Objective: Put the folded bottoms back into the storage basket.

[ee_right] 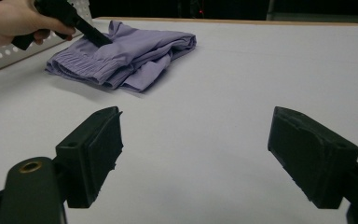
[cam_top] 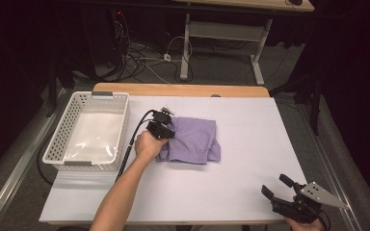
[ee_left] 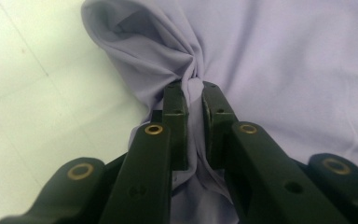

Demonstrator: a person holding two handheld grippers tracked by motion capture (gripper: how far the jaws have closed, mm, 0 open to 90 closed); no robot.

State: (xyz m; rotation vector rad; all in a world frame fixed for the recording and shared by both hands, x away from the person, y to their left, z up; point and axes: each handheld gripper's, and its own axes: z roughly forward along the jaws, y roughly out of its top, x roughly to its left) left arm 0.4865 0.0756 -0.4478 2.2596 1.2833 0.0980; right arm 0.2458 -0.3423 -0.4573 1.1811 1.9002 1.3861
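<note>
A folded lilac garment (cam_top: 192, 139) lies on the white table top, just right of the basket. My left gripper (cam_top: 167, 132) rests on the garment's left edge, and in the left gripper view its jaws pinch a bunched fold of the lilac cloth (ee_left: 194, 86) between the fingertips. In the right gripper view that same garment (ee_right: 126, 53) lies far off at the upper left, with the other hand's gripper (ee_right: 98, 37) pressed onto it. My right gripper (cam_top: 275, 186) hovers low near the table's front right corner, jaws spread wide with bare table between them.
A white perforated basket (cam_top: 60, 132) lined with clear plastic stands at the table's left. The table's wooden far edge (cam_top: 183, 89) runs behind the garment. A desk frame and loose cables sit on the floor beyond.
</note>
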